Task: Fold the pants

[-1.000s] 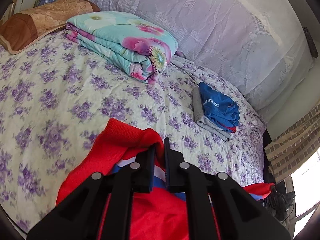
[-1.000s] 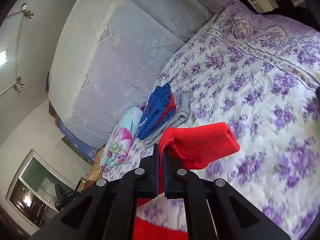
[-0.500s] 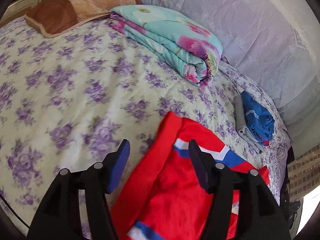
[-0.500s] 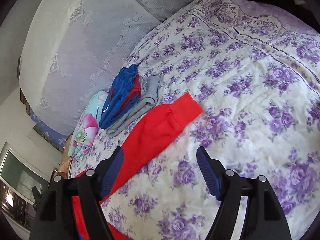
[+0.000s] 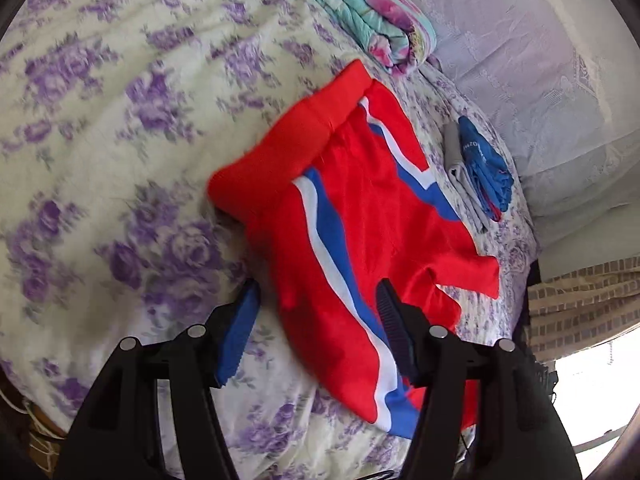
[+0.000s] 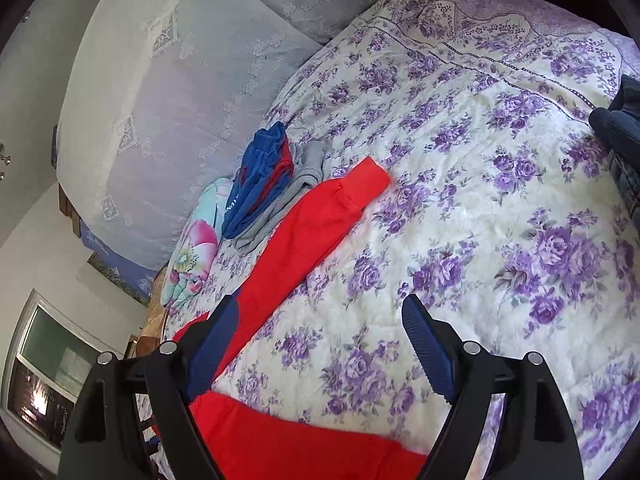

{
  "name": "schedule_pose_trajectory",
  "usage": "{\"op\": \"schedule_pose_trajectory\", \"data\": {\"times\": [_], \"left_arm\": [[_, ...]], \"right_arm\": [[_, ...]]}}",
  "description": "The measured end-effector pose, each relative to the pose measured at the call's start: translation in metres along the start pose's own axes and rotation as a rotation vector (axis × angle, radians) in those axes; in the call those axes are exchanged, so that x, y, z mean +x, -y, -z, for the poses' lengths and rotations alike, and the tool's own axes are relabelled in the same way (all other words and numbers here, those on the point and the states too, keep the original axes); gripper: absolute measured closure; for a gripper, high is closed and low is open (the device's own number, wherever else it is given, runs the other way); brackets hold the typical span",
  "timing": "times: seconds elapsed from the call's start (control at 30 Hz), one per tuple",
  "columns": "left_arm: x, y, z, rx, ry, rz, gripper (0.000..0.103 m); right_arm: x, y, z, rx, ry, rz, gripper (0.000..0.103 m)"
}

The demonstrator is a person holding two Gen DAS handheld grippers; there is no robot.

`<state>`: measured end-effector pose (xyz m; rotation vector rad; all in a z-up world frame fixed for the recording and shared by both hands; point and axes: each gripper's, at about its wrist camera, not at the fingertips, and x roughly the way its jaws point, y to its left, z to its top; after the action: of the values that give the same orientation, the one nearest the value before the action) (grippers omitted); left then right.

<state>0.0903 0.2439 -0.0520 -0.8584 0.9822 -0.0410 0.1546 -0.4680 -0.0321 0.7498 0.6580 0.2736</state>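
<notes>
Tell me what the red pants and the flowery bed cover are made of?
The red pants look like soft knit sportswear, matte, with ribbed cuffs and waistband. The bed cover looks like a quilted cotton-like fabric, printed with purple flowers; its puckered surface suggests padding. Neither is certain.

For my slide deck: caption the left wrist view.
Open left gripper over red pants spread on a flowered bedspread, folded clothes beyond.

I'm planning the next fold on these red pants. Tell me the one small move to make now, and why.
Probably lower the right gripper toward the cuff of the red pants and close on it. Both grippers are open and empty, the left gripper above the waist end, and that leg lies stretched out across the floral bedspread, so the cuff looks like the end to carry over next.
</notes>
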Motion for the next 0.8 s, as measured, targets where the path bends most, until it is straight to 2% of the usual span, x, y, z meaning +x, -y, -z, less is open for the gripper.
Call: {"op": "schedule_pose_trajectory", "data": {"times": [0.03,0.1,0.13,0.17,0.2,0.37,0.47,0.63,0.77,0.8], "left_arm": [[0.003,0.001,-0.001,-0.009,0.015,0.007,0.048],[0.007,0.003,-0.008,-0.016,0.042,0.029,0.067],[0.008,0.004,-0.012,-0.019,0.051,0.047,0.074],[0.009,0.005,-0.015,-0.020,0.064,0.053,0.087],[0.008,0.007,-0.016,-0.009,0.078,0.055,0.092],[-0.018,0.015,-0.011,0.059,0.163,0.079,0.099],[-0.029,0.011,-0.008,0.063,0.174,0.098,0.099],[-0.024,-0.009,-0.004,0.026,0.167,0.071,0.099],[-0.016,-0.025,-0.001,-0.013,0.146,0.057,0.099],[-0.014,-0.026,-0.001,-0.019,0.144,0.055,0.099]], "right_arm": [[-0.007,-0.002,0.003,-0.010,0.006,-0.001,0.019],[-0.022,-0.006,0.011,-0.030,0.015,0.013,0.018],[-0.030,-0.008,0.016,-0.038,0.018,0.021,0.017],[-0.039,-0.009,0.021,-0.043,0.020,0.029,0.015],[-0.050,-0.009,0.027,-0.047,0.024,0.040,0.015],[-0.099,-0.006,0.065,-0.063,0.020,0.126,0.014],[-0.110,0.007,0.090,-0.018,-0.033,0.135,0.014],[-0.082,0.031,0.123,0.115,-0.103,0.046,0.013],[-0.056,0.020,0.116,0.038,-0.054,0.037,0.013],[-0.047,0.018,0.111,0.025,-0.055,0.019,0.018]]}}
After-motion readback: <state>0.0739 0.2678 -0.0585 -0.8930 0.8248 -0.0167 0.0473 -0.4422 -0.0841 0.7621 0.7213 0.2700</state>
